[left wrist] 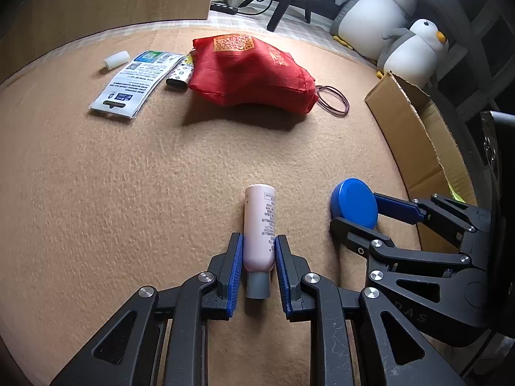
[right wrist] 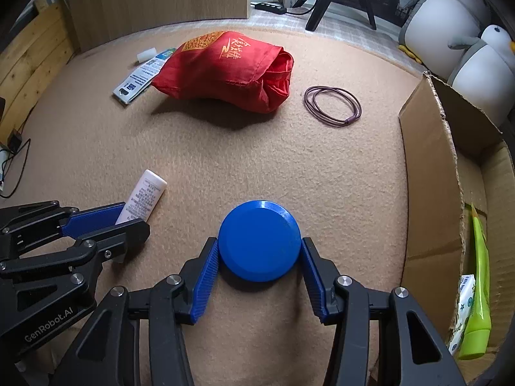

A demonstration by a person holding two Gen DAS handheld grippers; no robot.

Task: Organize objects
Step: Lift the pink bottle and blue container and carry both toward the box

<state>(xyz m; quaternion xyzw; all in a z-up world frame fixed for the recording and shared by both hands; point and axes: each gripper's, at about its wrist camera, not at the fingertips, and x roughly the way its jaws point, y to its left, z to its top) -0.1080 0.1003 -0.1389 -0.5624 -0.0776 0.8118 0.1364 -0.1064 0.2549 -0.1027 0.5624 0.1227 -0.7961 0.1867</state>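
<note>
**Colleague:** What does the left tool have?

**Me:** My left tool [left wrist: 257, 251] is nearly closed on the pink tube [left wrist: 259, 228]. Both blue pads press its sides near the grey cap end, and the tube lies flat on the tan carpet [left wrist: 128, 193], pointing away from me.

**Colleague:** And the right one?

**Me:** The right tool [right wrist: 260, 251] sits about half open around the blue round lid [right wrist: 260, 241]. The lid rests on the carpet with a pad close against each side; the left pad looks to be touching the rim, but I cannot tell whether the right one presses it.

**Colleague:** How do the two sit relative to each other?

**Me:** Side by side at the near edge of the carpet, the lid just right of the tube.

**Colleague:** What else is out there?

**Me:** At the far side lies a red cloth bag [right wrist: 225, 70]. Left of it are a printed blue-and-white packet [left wrist: 135, 83], a small patterned item [left wrist: 180, 75] tucked against the bag, and a little white cylinder [left wrist: 116, 59]. Right of the bag is a purple hair tie [right wrist: 333, 105]. On the right stands an open cardboard box [right wrist: 431, 193] with a green tube [right wrist: 479, 289] and a small white pack [right wrist: 463, 308] inside. Two penguin plush toys [left wrist: 379, 9] sit beyond the box.
</note>
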